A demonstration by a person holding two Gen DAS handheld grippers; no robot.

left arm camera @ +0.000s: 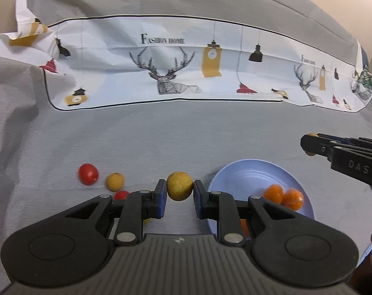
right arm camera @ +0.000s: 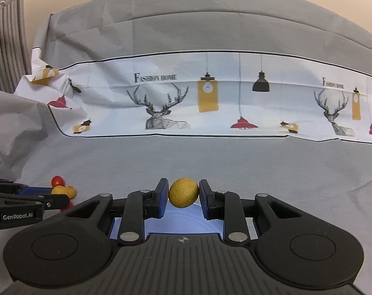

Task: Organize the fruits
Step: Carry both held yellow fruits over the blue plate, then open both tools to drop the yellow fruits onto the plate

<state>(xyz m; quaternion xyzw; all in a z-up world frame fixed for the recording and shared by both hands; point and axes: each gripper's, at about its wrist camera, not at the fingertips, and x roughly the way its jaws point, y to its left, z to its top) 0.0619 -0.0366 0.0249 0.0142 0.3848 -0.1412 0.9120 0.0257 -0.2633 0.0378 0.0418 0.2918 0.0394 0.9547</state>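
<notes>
Since two oranges (left arm camera: 283, 196) already lie in the blue plate (left arm camera: 247, 172), with a third orange patch half hidden behind the left gripper (left arm camera: 179, 189), the sorting looks partly done — roughly midway, by my estimate. Left on the grey bench (left arm camera: 186, 142), at about 9 o'clock of the plate: a red tomato (left arm camera: 88, 173), a small yellow fruit (left arm camera: 115, 181), and a second red one (left arm camera: 122, 194), partly hidden.

Left jaws grip a speckled yellow fruit (left arm camera: 179, 185), pads touching both flanks, just off the plate's 9 o'clock rim. Right gripper (right arm camera: 183, 194) — jaws closed on another yellow fruit (right arm camera: 183, 192), held above the plate's pale blue surface.
</notes>
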